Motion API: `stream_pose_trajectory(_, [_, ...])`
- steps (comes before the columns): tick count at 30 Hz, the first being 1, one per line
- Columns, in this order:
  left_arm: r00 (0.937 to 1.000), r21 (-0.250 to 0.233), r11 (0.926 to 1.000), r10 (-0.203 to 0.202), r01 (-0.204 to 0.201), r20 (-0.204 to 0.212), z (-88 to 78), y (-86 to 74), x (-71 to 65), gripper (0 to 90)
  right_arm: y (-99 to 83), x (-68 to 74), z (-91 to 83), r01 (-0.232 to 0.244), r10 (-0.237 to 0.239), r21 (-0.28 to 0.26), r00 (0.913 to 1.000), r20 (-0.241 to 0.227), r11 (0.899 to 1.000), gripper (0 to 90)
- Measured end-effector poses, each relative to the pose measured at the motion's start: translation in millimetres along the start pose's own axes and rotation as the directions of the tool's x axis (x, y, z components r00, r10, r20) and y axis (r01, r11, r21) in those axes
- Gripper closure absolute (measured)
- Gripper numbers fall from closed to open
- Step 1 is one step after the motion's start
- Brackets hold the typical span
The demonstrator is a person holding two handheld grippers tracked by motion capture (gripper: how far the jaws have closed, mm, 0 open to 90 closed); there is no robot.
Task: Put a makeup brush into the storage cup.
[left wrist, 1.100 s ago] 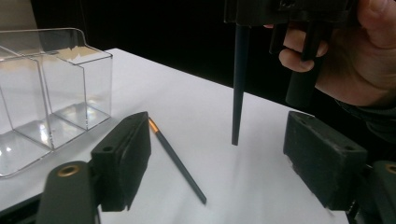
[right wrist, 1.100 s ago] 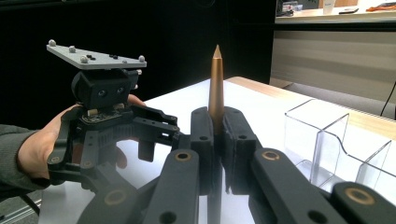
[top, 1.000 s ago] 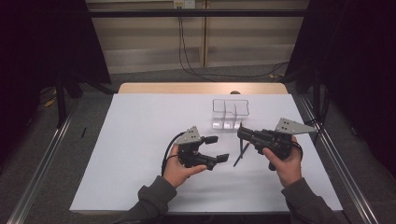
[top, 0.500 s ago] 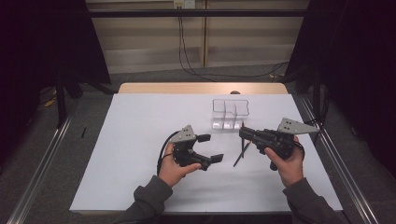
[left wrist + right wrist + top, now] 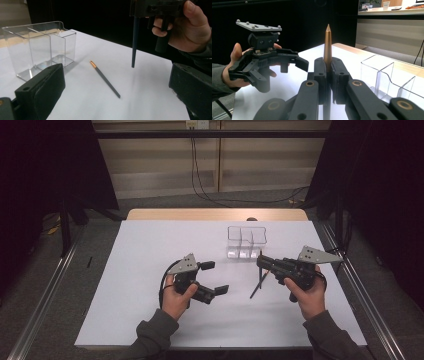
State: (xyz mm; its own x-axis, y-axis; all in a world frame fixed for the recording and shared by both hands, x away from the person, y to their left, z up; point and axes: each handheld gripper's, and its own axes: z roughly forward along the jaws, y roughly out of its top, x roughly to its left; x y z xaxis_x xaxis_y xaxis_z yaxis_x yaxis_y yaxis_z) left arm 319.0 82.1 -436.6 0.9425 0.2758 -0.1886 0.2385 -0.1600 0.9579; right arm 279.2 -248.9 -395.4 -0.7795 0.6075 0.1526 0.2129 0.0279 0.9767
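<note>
Right gripper (image 5: 261, 262) has its jaws clenched on a dark pencil (image 5: 259, 283) held upright, copper tip up, just in front of the clear divided organizer (image 5: 245, 240). Left gripper (image 5: 216, 277) has just been opening, jaws released with nothing between them, farther from the organizer. To finish well, the right should lift the pencil over a compartment before releasing; a second pencil (image 5: 105, 79) lies on the counter (image 5: 150, 250) beside the organizer.

Both grippers are chunky matte-black plastic, kinda 3D-printed looking, with brass-coloured pivot pins showing on the right gripper (image 5: 329, 82). The left gripper (image 5: 214, 277) carries a grey three-cornered plate with little silver studs, plus a black cable looping behind. The person wears dark grey-olive sleeves (image 5: 152, 335).
</note>
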Motion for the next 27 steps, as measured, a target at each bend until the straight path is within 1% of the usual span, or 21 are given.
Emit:
stream_pose_trajectory(1, [1.0,-0.008,1.0,0.001,-0.001,-0.009,-2.3,0.2,-0.2,0.3,0.0,-0.1,0.1,-0.002,0.002,0.001,1.0,0.004,1.0,84.2])
stream_pose_trajectory(2, [1.0,-0.004,1.0,0.007,-0.007,0.004,-4.8,0.8,0.9,0.3,-0.1,-0.4,-0.2,-0.003,0.003,0.002,1.0,0.007,1.0,84.2])
stream_pose_trajectory(6, [0.9999,-0.014,0.9999,0.01,-0.01,-0.013,-13.0,1.7,2.5,0.3,-0.9,-1.2,-0.4,-0.004,0.004,0.002,1.0,0.007,1.0,84.2])
stream_pose_trajectory(7, [0.9999,-0.016,0.9998,0.015,-0.015,-0.006,-15.2,1.6,3.4,0.3,-1.1,-1.0,-0.7,-0.007,0.007,0.002,0.9999,0.012,1.0,84.2])
stream_pose_trajectory(8, [0.9999,-0.017,0.9998,0.009,-0.009,-0.013,-17.1,1.5,3.3,0.4,-1.2,-1.2,-0.9,-0.006,0.006,0.0,0.9999,0.01,1.0,84.2])
stream_pose_trajectory(9, [0.9997,-0.01,0.9998,0.017,-0.017,-0.02,-20.1,1.5,3.7,0.4,-1.2,-1.4,-1.0,-0.005,0.005,0.0,0.9999,0.012,1.0,84.2])
stream_pose_trajectory(10, [0.9996,-0.017,0.9998,0.011,-0.012,-0.028,-21.3,1.1,3.6,0.5,-1.2,-1.6,-1.5,-0.005,0.005,-0.001,0.9999,0.01,1.0,84.2])
stream_pose_trajectory(11, [0.9998,-0.024,0.9996,0.013,-0.013,-0.014,-22.9,0.6,4.5,0.6,-1.3,-1.7,-1.5,-0.006,0.006,-0.003,0.9999,0.009,1.0,84.2])
stream_pose_trajectory(13, [0.9993,-0.017,0.9997,0.017,-0.018,-0.033,-27.3,0.4,5.1,0.7,-1.3,-1.9,-2.3,-0.009,0.009,0.0,0.9999,0.011,1.0,84.2])
stream_pose_trajectory(14, [0.9993,-0.019,0.9997,0.013,-0.014,-0.035,-29.0,0.3,5.5,0.9,-1.3,-1.9,-2.6,-0.007,0.007,-0.001,0.9999,0.016,1.0,84.2])
stream_pose_trajectory(15, [0.999,-0.016,0.9997,0.018,-0.018,-0.04,-31.2,0.2,6.1,0.9,-1.1,-1.9,-2.8,-0.008,0.008,-0.002,0.9998,0.016,1.0,84.2])
stream_pose_trajectory(16, [0.9989,-0.019,0.9997,0.013,-0.014,-0.045,-32.7,-0.1,6.5,0.9,-1.0,-2.2,-2.9,-0.004,0.004,-0.003,1.0,0.009,1.0,84.2])
stream_pose_trajectory(18, [0.9985,-0.011,0.9997,0.021,-0.021,-0.05,-36.8,-1.0,8.1,1.0,-0.6,-2.3,-3.6,-0.005,0.005,-0.005,0.9999,0.009,1.0,84.2])
stream_pose_trajectory(19, [0.9984,-0.016,0.9998,0.013,-0.014,-0.055,-38.2,-1.6,8.3,1.1,-0.2,-2.7,-4.2,0.0,0.0,-0.003,0.9999,0.01,1.0,84.2])
stream_pose_trajectory(21, [0.9979,-0.01,0.9999,0.013,-0.014,-0.063,-42.0,-3.0,9.4,1.1,0.1,-2.9,-5.2,-0.003,0.003,-0.004,0.9999,0.015,1.0,84.2])
stream_pose_trajectory(25, [0.997,-0.016,0.9998,0.008,-0.009,-0.077,-49.9,-4.6,11.4,1.2,0.1,-3.9,-6.7,-0.002,0.002,-0.005,0.9999,0.015,1.0,84.2])
stream_pose_trajectory(27, [0.9962,-0.03,0.9995,0.002,-0.004,-0.087,-54.1,-4.9,12.5,1.2,0.0,-4.2,-7.2,-0.003,0.003,-0.005,0.9998,0.019,1.0,84.2])
